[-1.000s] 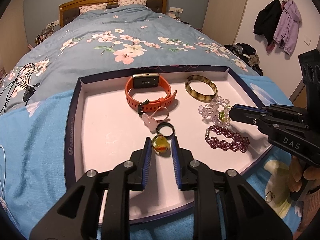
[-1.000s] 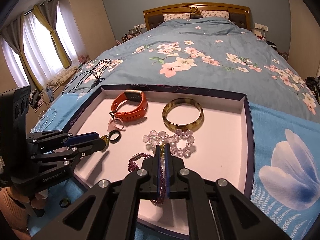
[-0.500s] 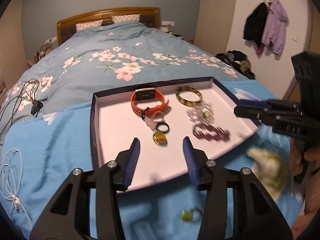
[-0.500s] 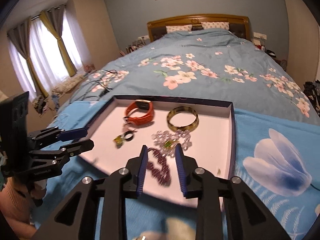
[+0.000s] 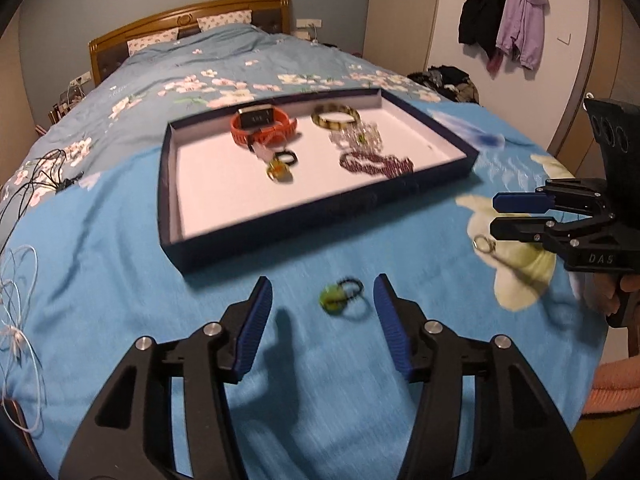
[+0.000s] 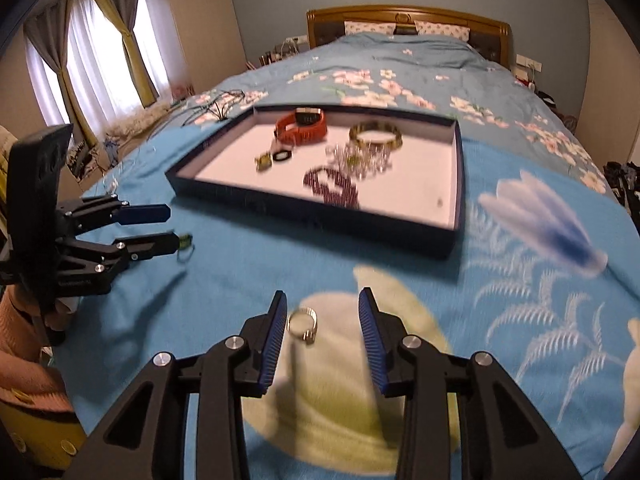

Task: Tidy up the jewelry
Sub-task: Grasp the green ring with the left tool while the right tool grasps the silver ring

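Under me lies a bed (image 5: 120,280) spread with a bright blue blanket (image 6: 440,300) printed with pale flowers. A dark-rimmed tray (image 5: 320,216) sits flat on the blanket. Nearer to me, a green-stoned ring (image 5: 340,298) and a silver ring (image 6: 303,325) rest directly on the cloth, well apart. Black cables (image 5: 44,172) and a white cord (image 5: 18,280) trail along one edge.

Open blanket (image 5: 120,280) before the tray (image 5: 320,216); near wall the only barrier to its contents.
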`<state>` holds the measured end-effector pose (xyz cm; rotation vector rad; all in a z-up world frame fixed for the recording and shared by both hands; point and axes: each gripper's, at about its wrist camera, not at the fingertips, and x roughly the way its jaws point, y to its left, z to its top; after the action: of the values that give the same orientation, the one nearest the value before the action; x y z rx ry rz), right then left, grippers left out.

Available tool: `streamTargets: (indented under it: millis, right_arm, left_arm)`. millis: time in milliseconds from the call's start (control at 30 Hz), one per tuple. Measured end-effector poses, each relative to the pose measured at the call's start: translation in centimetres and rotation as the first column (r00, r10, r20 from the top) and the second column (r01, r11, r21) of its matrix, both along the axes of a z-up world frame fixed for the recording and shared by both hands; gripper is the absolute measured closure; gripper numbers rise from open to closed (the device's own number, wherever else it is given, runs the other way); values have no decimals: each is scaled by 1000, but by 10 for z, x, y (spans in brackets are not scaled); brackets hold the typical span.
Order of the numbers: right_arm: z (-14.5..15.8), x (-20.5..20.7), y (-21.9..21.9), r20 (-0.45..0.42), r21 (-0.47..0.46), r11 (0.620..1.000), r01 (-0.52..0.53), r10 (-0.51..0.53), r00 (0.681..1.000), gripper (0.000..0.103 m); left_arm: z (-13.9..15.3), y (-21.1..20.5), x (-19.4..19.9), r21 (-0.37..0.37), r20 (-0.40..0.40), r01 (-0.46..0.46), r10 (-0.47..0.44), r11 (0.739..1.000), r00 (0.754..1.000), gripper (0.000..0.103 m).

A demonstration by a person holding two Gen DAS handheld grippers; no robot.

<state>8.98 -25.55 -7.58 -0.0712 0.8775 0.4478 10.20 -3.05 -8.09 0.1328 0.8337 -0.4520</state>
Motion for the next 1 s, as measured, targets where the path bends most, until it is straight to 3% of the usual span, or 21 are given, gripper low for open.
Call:
streamTargets:
  millis: [133,300,533,867,1000]
  right_arm:
    - [-7,-7,4,-19,8,1000,-8,8,1000,68]
    - [-13,-11,13,-24,-15,1000,-23,23,999,68]
    - [-13,-11,21,-10,-56,998,-28,27,1000,68]
    - [-13,-8,21,-5,-81,996,-23,23,1000,86]
    - [-13,-8,22,-5,-80,996,-24,24,1000,88]
  left_arm:
    - [-1,-4,-2,5,2,10,-10,1000,1000,51]
    - [-5,-10,4,16,-30,12,-11,1000,999,61]
    - [-8,-10,13,-3,-64,-2,1,1000,998,66]
    - [-8,-10,16,-13,-71,-14,13,1000,997,79]
    - [-8,-9,18,-20,-71,-21,20,1000,997,81]
